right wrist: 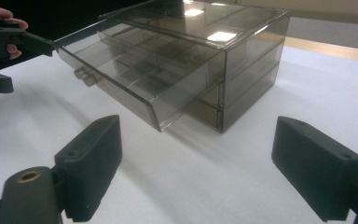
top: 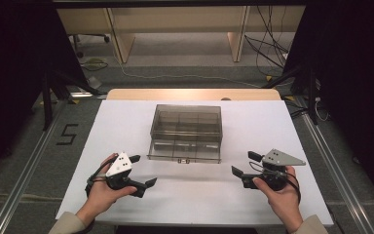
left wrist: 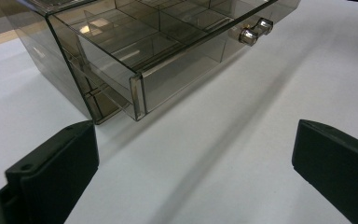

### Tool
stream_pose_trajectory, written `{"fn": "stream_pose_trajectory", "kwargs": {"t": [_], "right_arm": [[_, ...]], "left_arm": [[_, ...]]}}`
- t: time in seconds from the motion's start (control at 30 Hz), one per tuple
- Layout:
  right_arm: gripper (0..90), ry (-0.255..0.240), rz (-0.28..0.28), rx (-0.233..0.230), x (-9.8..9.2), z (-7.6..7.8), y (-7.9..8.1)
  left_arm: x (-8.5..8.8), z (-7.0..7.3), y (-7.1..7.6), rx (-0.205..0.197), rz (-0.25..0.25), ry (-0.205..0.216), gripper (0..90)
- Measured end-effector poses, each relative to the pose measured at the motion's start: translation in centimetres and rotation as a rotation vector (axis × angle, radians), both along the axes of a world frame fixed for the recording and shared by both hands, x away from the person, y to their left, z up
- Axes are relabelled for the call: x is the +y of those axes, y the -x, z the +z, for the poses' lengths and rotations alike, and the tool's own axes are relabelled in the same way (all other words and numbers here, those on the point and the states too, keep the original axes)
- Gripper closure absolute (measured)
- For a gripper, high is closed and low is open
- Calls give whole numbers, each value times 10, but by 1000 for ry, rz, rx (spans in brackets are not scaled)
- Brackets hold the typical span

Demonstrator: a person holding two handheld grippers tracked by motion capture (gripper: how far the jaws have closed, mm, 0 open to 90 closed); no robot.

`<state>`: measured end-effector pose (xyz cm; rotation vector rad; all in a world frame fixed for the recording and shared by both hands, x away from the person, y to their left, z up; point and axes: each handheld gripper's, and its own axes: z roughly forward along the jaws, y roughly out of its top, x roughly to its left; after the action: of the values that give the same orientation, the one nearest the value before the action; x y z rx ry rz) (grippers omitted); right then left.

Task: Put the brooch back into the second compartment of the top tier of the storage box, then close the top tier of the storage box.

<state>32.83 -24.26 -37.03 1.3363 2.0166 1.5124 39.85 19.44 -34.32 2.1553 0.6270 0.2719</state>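
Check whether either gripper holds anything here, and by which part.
Nothing is held: left gripper and right gripper are open above the white table, apart from the smoky transparent plastic drawer box.

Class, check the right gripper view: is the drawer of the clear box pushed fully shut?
No. The drawer juts forward out of the clear box, its front panel well ahead of the casing.

Overhead light brightens the white counter (top: 272,126); dark surroundings at 9 and 3 o'clock. Glare spots sit on the smoky box (right wrist: 200,28). Near jaws blur softly.
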Motion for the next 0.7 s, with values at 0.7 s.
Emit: {"fn": "stream_pose_trajectory", "kwargs": {"t": [0.7], "right_arm": [[161,-26,-36,0,-5,-3,1]], "left_arm": [[-1,0,0,6,-4,-20,17]]}}
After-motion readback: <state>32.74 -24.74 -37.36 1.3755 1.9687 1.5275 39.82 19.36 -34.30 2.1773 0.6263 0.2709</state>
